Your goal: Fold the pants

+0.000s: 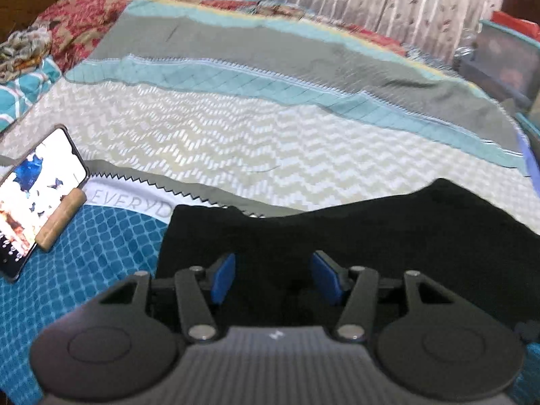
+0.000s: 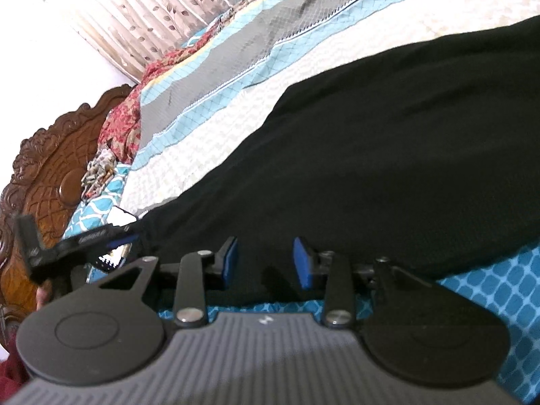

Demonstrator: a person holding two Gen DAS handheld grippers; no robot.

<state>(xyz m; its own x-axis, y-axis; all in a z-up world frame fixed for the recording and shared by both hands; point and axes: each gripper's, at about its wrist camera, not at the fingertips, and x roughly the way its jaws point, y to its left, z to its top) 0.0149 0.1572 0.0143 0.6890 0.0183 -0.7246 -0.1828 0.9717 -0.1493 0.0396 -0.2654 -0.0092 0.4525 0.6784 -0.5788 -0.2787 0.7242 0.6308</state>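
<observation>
Because the black pants (image 1: 337, 236) lay flat across the patterned bedspread (image 1: 111, 236), ready for a fold, the left gripper (image 1: 273, 276) and right gripper (image 2: 265, 261) hung over the near edge, jaws parted, clasping nothing

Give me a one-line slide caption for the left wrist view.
Left gripper, jaws open, over black pants on a patterned bedspread, phone alongside.
</observation>
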